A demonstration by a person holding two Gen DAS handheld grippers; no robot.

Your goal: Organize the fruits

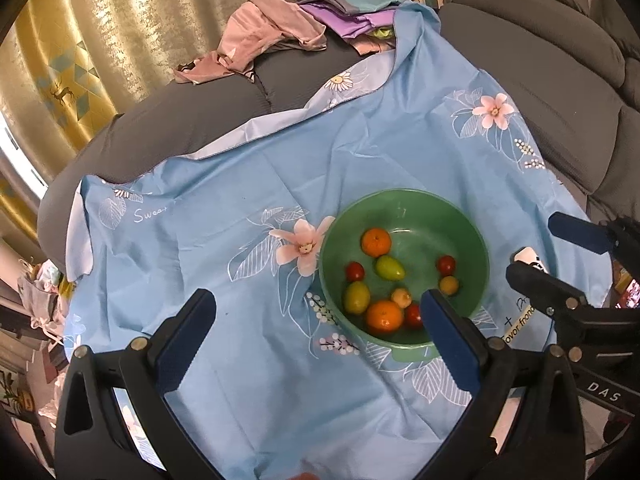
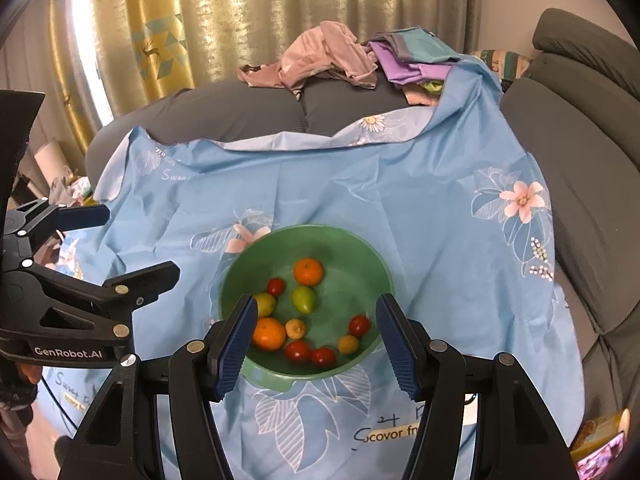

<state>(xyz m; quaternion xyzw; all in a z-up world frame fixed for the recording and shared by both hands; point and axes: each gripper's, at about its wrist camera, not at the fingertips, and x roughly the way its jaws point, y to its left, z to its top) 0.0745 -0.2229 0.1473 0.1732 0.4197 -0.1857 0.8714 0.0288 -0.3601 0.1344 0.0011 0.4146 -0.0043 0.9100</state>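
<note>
A green bowl (image 1: pixel 400 196) (image 2: pixel 304 230) sits on a blue floral cloth (image 1: pixel 240 240) (image 2: pixel 400 184). Inside lie two oranges (image 1: pixel 376 241) (image 2: pixel 308 271), greenish fruits (image 1: pixel 389 267) (image 2: pixel 303 299), red cherry tomatoes (image 1: pixel 355 271) (image 2: pixel 359 325) and small yellow ones (image 1: pixel 448 284) (image 2: pixel 295 327). My left gripper (image 1: pixel 319 300) hangs open and wide above the cloth at the bowl's left side, with nothing between its fingers; the right wrist view shows it at the left edge (image 2: pixel 141 240). My right gripper (image 2: pixel 316 304) hovers open over the bowl's near half, empty, and appears at the right (image 1: pixel 534 245).
The cloth covers a grey sofa (image 1: pixel 560 92) (image 2: pixel 580 152). A pile of pink, purple and teal clothes (image 1: pixel 304 24) (image 2: pixel 360 60) lies at the sofa's far end. Gold curtains (image 1: pixel 120 20) hang behind. A phone (image 2: pixel 600 456) lies at the lower right.
</note>
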